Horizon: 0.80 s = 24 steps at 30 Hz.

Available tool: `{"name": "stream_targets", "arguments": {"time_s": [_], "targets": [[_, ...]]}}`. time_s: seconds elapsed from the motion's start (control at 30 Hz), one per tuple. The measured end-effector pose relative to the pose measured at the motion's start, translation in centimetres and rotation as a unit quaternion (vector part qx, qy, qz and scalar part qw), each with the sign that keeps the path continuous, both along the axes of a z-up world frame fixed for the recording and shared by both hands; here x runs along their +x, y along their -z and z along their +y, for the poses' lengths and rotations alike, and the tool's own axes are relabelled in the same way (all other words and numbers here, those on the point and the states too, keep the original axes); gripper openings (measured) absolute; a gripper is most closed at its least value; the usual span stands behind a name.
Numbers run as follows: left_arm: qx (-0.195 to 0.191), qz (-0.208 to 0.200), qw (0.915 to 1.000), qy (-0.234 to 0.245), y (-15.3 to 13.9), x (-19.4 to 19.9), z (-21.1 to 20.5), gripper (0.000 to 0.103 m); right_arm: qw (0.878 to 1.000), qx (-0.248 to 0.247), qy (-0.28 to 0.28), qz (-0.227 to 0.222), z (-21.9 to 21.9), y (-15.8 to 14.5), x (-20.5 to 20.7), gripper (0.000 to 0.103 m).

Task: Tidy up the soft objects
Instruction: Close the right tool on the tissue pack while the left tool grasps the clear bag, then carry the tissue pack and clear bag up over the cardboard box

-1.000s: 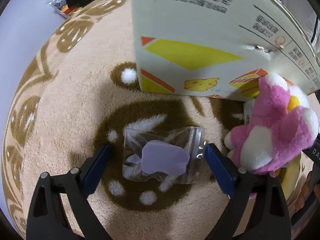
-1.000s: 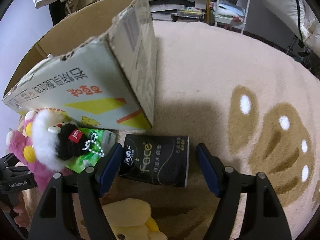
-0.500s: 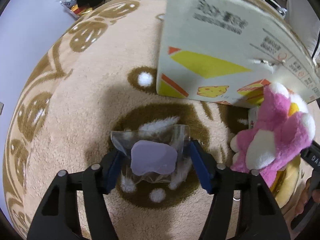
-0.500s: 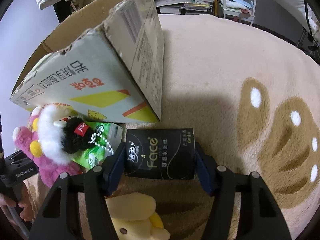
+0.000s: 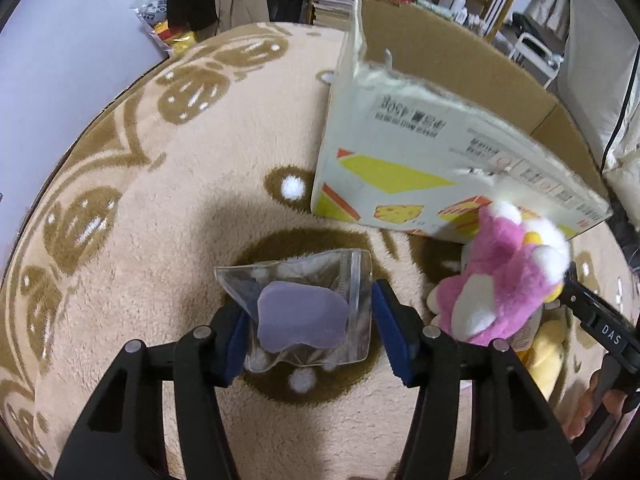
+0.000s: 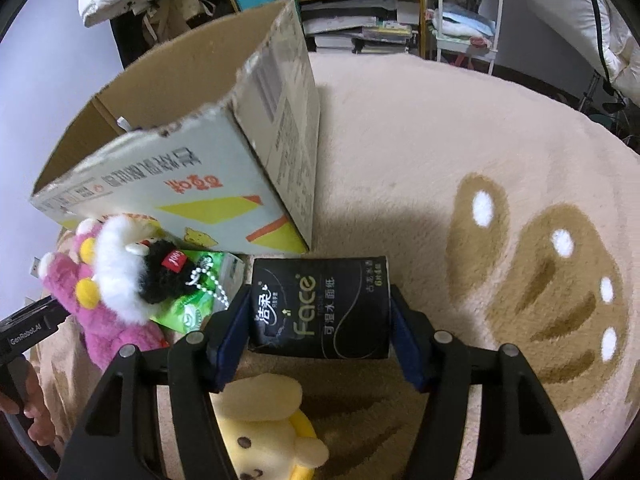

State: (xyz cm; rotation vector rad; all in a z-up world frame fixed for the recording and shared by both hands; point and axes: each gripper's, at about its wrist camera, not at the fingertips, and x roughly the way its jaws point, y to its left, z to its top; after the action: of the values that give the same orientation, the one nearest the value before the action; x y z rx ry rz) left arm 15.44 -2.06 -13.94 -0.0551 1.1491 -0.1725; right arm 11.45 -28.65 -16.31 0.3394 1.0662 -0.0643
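two claws work side by side over a cream plush rug with brown paw prints (image 6: 460, 152). nearest the onlooker, the left claw (image 5: 310, 330) pinches a clear zip-seal plastic bag holding a flat lilac pad (image 5: 304, 312), its blue pads pressed against the bag's two side edges; the bag looks raised off the rug. the right claw (image 6: 318, 330) is clamped across the short ends of a black "face" tissue pack (image 6: 320, 308), the pack's long axis running crosswise between the fingers.

just under the right claw lies a yellow plush dog (image 6: 264, 428). between the two claws sits a pink and white plush bear (image 5: 504, 280), with a small black fuzzy keychain toy on a bead chain (image 6: 166, 276) resting on it and a green foil pouch (image 6: 196, 300) beside it.

beyond them all stands the open-topped cardboard carton printed with yellow shapes (image 5: 440, 152), the likely home for the soft things. it lies ahead and to the right of the left claw, ahead and to the left of the right claw, its near wall rising above both loads. each claw seems about as close to its rim; either load would need to clear that wall before release. shelves and bedding fill the background.
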Motion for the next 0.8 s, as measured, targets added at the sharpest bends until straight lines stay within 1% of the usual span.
{"name": "stream_targets", "arguments": {"time_s": [0.1,0.2,0.33,0.5,0.57,0.6,0.63,0.8], "targets": [[0.003,-0.01,0.9999,-0.008,-0.5,-0.2,0.2,0.056,1.0,0.017,0.003,-0.021,-0.3,-0.8,-0.7,0.068],[0.007,-0.021,0.9996,-0.016,-1.1,-0.5,0.5,0.056,0.999,0.022,0.009,-0.037,-0.4,-1.5,-1.4,0.068],[0.001,-0.043,0.999,-0.015,-2.3,-1.0,0.9,0.056,0.998,0.022,0.013,-0.059,-0.4,-2.8,-2.3,0.068],[0.009,-0.078,0.9968,-0.012,-3.6,-1.8,0.9,0.056,0.994,0.006,0.014,-0.112,0.0,-5.1,-3.8,0.068],[0.015,-0.099,0.9949,-0.012,-4.5,-2.3,0.9,0.056,0.991,-0.001,0.013,-0.135,0.4,-6.1,-4.5,0.068],[0.02,-0.112,0.9934,-0.015,-4.9,-2.6,1.0,0.056,0.99,-0.005,0.013,-0.142,-0.4,-6.2,-3.7,0.068],[0.026,-0.124,0.9917,-0.022,-5.3,-2.8,1.1,0.056,0.988,-0.01,0.012,-0.152,-0.3,-6.7,-3.8,0.068],[0.046,-0.193,0.9791,-0.042,-7.8,-4.1,1.6,0.056,0.979,-0.026,0.003,-0.203,0.5,-8.9,-4.7,0.068]]}}
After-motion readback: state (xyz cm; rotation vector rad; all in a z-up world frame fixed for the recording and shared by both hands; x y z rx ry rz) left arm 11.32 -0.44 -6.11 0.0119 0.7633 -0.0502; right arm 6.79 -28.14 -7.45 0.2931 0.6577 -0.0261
